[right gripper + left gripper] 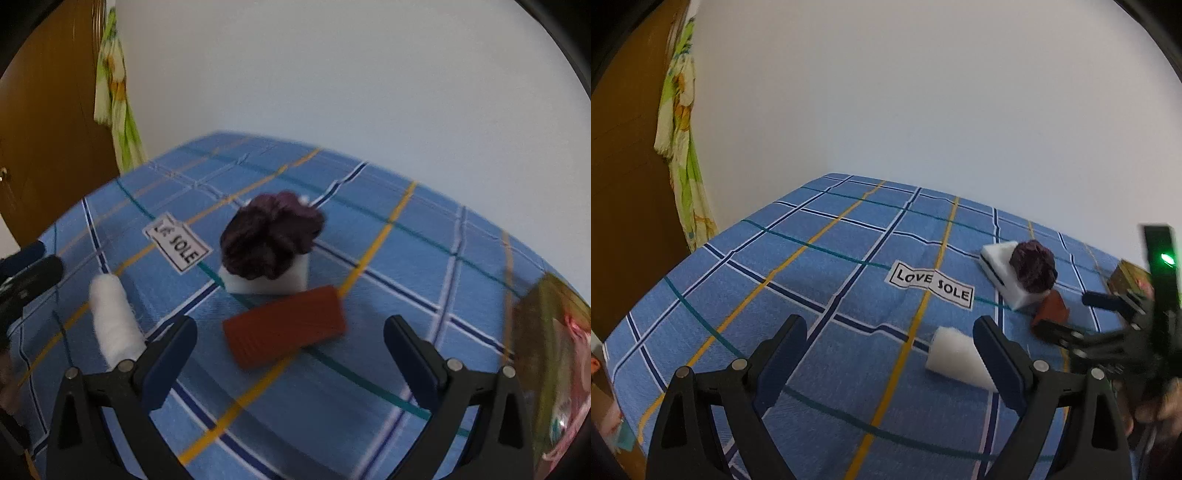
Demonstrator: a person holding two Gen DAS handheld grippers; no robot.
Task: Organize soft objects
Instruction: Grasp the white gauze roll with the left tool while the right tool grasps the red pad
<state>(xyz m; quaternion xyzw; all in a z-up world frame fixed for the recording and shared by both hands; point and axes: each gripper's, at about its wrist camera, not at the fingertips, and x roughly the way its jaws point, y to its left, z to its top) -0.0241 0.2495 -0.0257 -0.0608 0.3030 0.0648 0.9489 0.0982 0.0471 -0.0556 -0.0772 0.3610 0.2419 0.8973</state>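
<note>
Wall [923, 110]: plain white, bare, evenly lit.
Door [44, 129]: brown wood, at the left.
Cloth [681, 147]: green, yellow and white print, hanging beside the door.
Bed [812, 258]: blue checked sheet with navy, white, yellow and teal lines; a "LOVE SOLE" label [932, 285] on it.

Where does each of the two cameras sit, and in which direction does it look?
Left wrist: sits behind the open left gripper, looks down across the blue checked cloth at the white foam wedge; the right gripper shows at the right edge.
Right wrist: sits behind the open right gripper, looks at the ribbed red-brown block.
Shared: dark purple yarn bundle on a white foam block, and the printed label.
</note>
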